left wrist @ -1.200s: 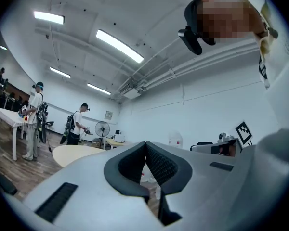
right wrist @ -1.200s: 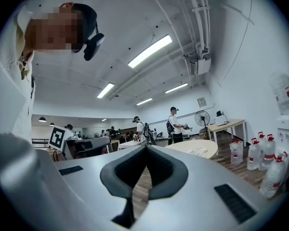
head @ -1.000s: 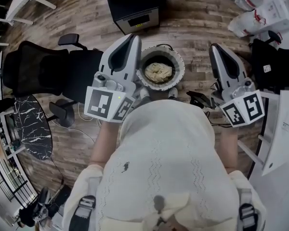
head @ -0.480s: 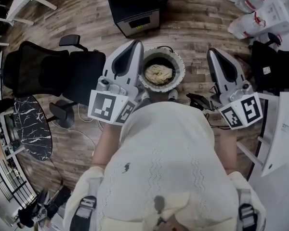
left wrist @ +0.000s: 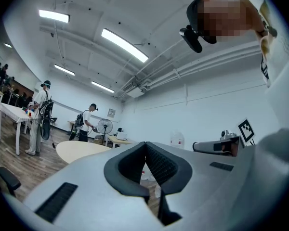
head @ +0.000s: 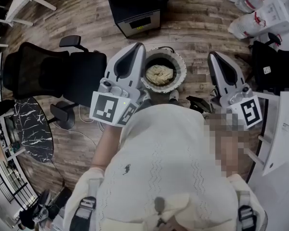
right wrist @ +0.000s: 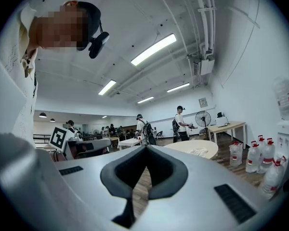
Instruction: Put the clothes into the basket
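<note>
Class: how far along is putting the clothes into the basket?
Done: a cream garment lies in the basket. In hand: nothing; the left gripper and right gripper show shut, empty jaws. Remaining: perhaps the pale cloth on a round table.

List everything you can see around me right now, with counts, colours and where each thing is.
basket: one, white, on floor ahead
clothes: one cream heap, inside basket
office chair: one, black, left of basket
box: one, black, beyond basket
round table: one, black marbled, far left
water jugs: several, whitish with red caps, floor at right
left hand-held gripper: one, grey, shut, empty
right hand-held gripper: one, grey, shut, empty
</note>
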The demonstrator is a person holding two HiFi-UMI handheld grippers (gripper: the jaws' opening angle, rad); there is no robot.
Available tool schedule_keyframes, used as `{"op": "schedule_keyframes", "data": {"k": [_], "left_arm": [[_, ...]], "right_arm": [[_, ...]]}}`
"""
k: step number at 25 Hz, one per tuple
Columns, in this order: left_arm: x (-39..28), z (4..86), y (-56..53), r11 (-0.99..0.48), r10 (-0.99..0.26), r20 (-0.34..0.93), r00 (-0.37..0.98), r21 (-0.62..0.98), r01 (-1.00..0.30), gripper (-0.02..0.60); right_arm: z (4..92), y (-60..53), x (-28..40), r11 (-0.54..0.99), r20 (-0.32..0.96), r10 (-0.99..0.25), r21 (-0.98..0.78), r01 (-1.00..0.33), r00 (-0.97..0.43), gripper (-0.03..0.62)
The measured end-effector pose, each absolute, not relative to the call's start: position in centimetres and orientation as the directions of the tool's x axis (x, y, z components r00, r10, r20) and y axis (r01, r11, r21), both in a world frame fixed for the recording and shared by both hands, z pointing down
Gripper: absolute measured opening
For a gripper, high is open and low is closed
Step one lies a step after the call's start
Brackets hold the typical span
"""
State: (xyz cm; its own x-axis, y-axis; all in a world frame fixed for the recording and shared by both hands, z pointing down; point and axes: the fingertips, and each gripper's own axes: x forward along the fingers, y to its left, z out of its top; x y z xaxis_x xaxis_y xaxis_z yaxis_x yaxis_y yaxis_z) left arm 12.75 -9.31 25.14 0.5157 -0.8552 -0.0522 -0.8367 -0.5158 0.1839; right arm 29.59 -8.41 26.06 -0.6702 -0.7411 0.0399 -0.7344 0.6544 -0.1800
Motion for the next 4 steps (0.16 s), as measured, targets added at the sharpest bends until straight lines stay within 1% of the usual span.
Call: {"op": "schedule_keyframes", "data": {"k": [4], "left_arm": [[12.43, 26.05, -9.47, -0.531, -0.845, -0.041, 0.533, 0.189, -0.826, 0.02]], "right_arm": [[26.89, -8.53, 28.72, 0.648, 0.055, -0.743, -0.186, -0.738, -0.667, 0.006]]}}
